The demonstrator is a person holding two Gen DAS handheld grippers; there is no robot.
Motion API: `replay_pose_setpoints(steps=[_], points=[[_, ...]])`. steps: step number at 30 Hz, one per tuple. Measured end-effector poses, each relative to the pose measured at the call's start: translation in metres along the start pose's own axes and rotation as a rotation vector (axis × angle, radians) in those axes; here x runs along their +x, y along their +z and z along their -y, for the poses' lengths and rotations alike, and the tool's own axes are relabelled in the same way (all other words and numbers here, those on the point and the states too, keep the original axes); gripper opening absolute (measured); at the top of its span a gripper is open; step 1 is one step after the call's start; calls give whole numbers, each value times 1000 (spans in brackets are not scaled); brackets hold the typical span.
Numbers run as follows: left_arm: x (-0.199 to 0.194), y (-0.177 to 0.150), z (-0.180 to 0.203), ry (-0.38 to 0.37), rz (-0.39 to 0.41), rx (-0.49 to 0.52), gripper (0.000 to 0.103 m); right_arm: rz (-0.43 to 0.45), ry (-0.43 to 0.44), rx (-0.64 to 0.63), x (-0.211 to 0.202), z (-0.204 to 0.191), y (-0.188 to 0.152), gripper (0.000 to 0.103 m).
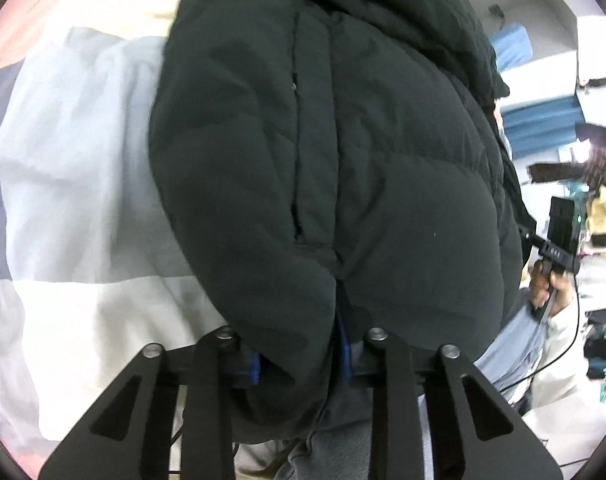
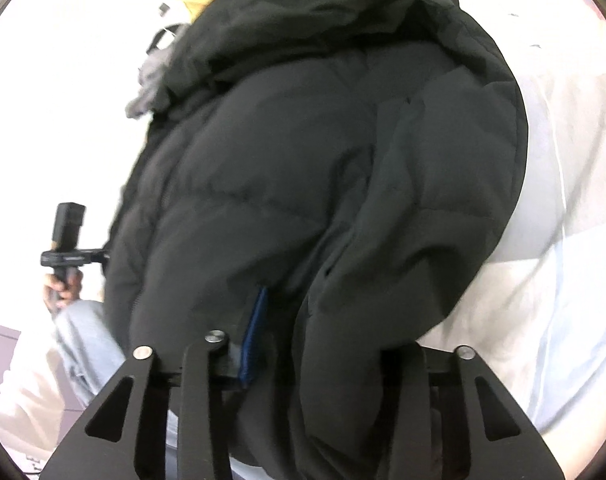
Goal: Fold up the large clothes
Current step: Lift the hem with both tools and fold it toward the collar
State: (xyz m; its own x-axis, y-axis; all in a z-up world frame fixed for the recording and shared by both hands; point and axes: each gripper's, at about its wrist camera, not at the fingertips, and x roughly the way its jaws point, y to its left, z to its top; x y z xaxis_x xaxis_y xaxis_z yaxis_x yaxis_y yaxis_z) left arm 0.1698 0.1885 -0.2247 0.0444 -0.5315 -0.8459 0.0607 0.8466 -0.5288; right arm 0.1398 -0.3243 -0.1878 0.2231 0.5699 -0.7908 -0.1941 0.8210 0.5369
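A big dark puffer jacket point(image 1: 343, 140) with a hood fills both views, hanging above a bed. My left gripper point(image 1: 301, 360) is shut on the jacket's thick lower edge, with blue pads point(image 1: 255, 368) showing at the cloth. My right gripper point(image 2: 315, 360) is shut on another bunch of the same jacket point(image 2: 323, 180), with one blue pad point(image 2: 255, 340) visible. The other gripper's handle and the hand holding it show at the right of the left wrist view point(image 1: 555, 248) and at the left of the right wrist view point(image 2: 65, 252).
A bed with a white, pale blue and grey quilt point(image 1: 83, 200) lies under the jacket; it also shows in the right wrist view point(image 2: 563, 240). A cluttered shelf and blue fabric point(image 1: 543, 128) stand at the right. The person's jeans point(image 1: 335, 452) are below.
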Motion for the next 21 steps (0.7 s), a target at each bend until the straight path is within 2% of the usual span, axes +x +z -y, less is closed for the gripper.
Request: replay_pose_setpoints(steps=[5,9,12,15,18,21], points=[[-12,-4,-4,-2,37,-38,15,66,53,-8,3,-18,6,27],[-21,-4,1,-22,83,-111,9,83,71,33,5,-14,6,27],[-28,-7,-1,-54,128,-175,8,91,75,42,4,-13,5,29],[-37,-12,-16,-85,162,-230,8,97,87,72,10,-13,6,41],[-36,-11,-17,-87,165,-256,8,98,60,86,15,-12,8,42],[-36,-9,-11,-73,167,-255,8,92,53,174,19,2,5,42]])
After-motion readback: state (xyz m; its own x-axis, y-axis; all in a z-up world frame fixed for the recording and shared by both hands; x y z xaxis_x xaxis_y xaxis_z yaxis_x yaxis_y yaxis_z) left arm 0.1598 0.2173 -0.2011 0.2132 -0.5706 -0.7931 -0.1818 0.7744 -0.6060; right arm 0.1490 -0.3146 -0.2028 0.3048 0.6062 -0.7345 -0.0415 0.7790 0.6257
